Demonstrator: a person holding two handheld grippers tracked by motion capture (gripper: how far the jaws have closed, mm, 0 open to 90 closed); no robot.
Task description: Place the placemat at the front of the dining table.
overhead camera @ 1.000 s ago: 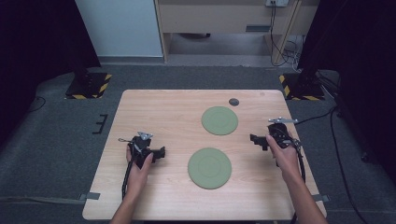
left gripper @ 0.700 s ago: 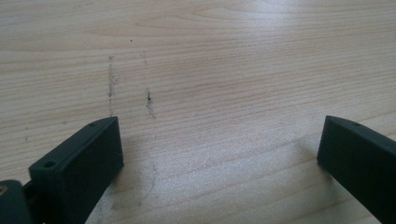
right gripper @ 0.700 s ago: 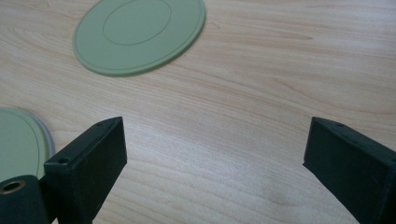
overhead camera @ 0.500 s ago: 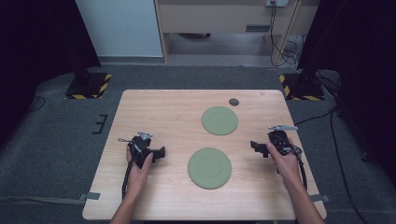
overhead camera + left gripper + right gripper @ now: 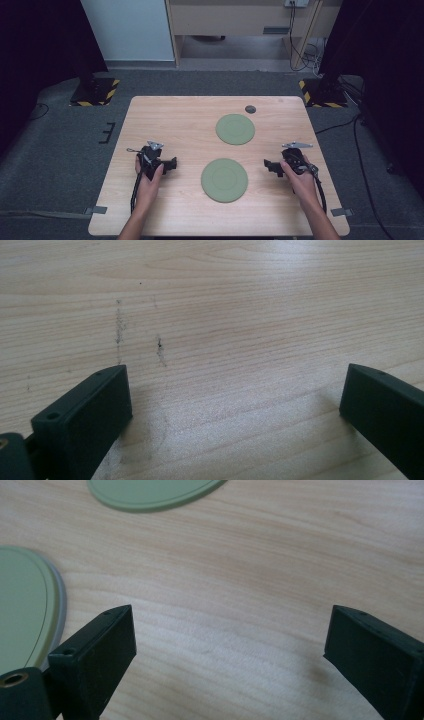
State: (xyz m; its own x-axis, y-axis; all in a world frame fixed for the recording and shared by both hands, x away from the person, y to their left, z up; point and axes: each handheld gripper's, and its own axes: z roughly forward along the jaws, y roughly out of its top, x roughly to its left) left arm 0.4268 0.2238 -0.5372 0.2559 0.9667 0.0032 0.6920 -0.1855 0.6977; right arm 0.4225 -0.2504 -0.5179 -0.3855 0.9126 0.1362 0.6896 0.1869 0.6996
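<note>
The near round flat green plate (image 5: 224,179) lies on the light wooden table (image 5: 165,115), in the front middle part, between the two hands. It is matte olive green, very low, with a thin raised ring near its rim. In the right gripper view the same plate (image 5: 22,615) shows a pale grey edge, and it sits just beside the left jaw without touching it. The far round flat green plate (image 5: 235,129) has the same look and lies behind the near one, a little to the right; a strip of bare wood separates them. In the right gripper view this far plate (image 5: 155,491) is cut by the top border.

The left gripper (image 5: 172,164) is held low over the table at the left of the near plate and points toward it. Its jaws are wide apart and grasp nothing; in the left gripper view the left gripper (image 5: 235,400) has between its jaws bare wood with a few dark scratch marks. The right gripper (image 5: 267,165) is at the right of the near plate, also pointing toward it, released and with nothing between the jaws.

A small dark round object (image 5: 250,109) lies near the far edge of the table, behind the far plate. Bare wood lies on both sides of the plates, and the front edge of the table is near the person's forearms.
</note>
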